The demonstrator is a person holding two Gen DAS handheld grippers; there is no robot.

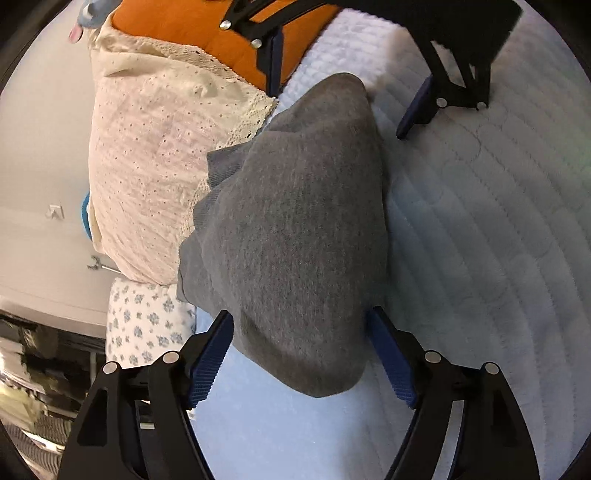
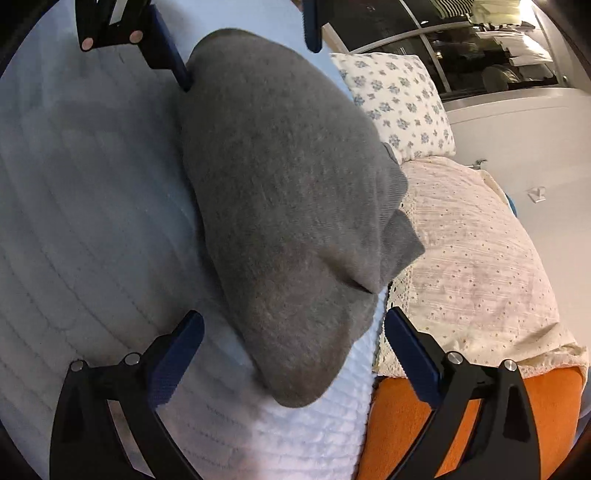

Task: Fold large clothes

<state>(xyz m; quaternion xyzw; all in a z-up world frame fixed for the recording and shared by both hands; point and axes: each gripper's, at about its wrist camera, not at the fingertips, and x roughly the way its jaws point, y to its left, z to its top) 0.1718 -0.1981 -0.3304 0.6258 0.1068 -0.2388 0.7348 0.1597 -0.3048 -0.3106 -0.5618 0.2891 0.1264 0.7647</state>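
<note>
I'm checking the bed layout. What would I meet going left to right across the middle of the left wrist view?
White wall → cream eyelet pillow → grey garment → white quilted bedcover.

We see a bed (image 1: 480, 229) with a pale quilted cover; on it lie a folded grey garment (image 1: 295, 229), a cream eyelet pillow (image 1: 147, 166), a floral pillow (image 1: 144, 325) and an orange cushion (image 1: 192, 26).

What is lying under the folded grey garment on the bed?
The grey garment lies on the pale quilted bed cover, with one edge over the cream lace pillow. Anything beneath its middle is hidden.
</note>
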